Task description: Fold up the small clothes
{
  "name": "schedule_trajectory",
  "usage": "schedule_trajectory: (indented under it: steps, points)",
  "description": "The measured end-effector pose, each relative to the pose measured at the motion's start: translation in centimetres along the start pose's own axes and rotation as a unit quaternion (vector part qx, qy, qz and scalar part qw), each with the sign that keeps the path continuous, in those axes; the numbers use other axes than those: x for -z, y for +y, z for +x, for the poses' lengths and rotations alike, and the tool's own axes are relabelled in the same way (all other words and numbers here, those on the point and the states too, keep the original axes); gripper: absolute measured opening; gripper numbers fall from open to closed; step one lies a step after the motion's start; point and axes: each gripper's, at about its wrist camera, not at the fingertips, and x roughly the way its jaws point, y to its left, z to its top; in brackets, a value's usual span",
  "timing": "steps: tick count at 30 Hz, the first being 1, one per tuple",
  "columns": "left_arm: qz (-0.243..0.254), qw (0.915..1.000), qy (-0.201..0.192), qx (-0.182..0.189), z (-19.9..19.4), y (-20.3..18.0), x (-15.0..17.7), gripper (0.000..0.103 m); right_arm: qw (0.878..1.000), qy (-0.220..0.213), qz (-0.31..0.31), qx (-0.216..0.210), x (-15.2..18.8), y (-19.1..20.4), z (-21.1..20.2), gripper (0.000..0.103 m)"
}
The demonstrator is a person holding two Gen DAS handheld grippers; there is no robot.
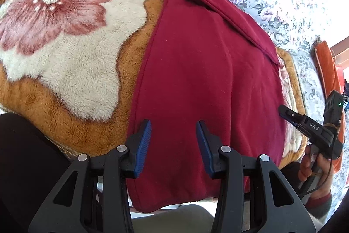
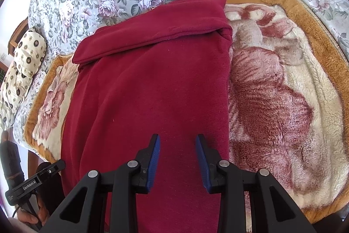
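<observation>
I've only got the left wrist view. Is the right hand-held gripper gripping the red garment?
Observer: No. The right hand-held gripper is open, with the garment lying beneath it and nothing pinched.
Operator: What's past the garment's edge on that side?
Observer: More blanket, with a second pink flower on it.
Operator: And beyond the blanket?
Observer: A cream pillow with dark round motifs, lying by the blanket's corner.
</observation>
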Motion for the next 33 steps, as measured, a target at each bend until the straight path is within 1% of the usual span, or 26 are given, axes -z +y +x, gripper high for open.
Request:
schedule_trajectory:
  steps: [3, 6, 9, 15, 27, 30, 33]
  points:
    - [0.0, 1.0, 0.0, 0.002, 0.0, 0.0, 0.0, 0.042, 1.0, 0.001, 0.0, 0.0, 0.0, 0.1, 0.1, 0.032]
    - [-0.007, 0.9997, 0.003, 0.023, 0.0, 0.0, 0.0, 0.042, 1.0, 0.002, 0.0, 0.002, 0.0, 0.2, 0.2, 0.032]
    - [-0.002, 0.9997, 0.005, 0.024, 0.1, -0.5, 0.1, 0.042, 1.0, 0.004, -0.002, 0.003, -0.1, 0.2, 0.2, 0.032]
    - [-0.004, 0.9987, 0.014, 0.049, 0.2, -1.0, 0.3, 0.042, 1.0, 0.009, -0.007, 0.007, -0.3, 0.6, 0.4, 0.032]
    - [-0.003, 0.9976, 0.029, 0.062, 0.8, -1.0, 0.6, 0.042, 0.999, 0.018, -0.027, 0.009, -0.9, 1.8, 0.9, 0.032]
    - [-0.006, 0.996, 0.043, 0.079, 1.3, -1.2, 0.8, 0.042, 0.999, 0.021, -0.029, 0.011, -0.9, 1.9, 1.1, 0.032]
    - [0.0, 0.9956, 0.046, 0.082, 1.4, -1.6, 0.9, 0.042, 0.999, 0.024, -0.029, 0.013, -0.8, 2.0, 1.2, 0.032]
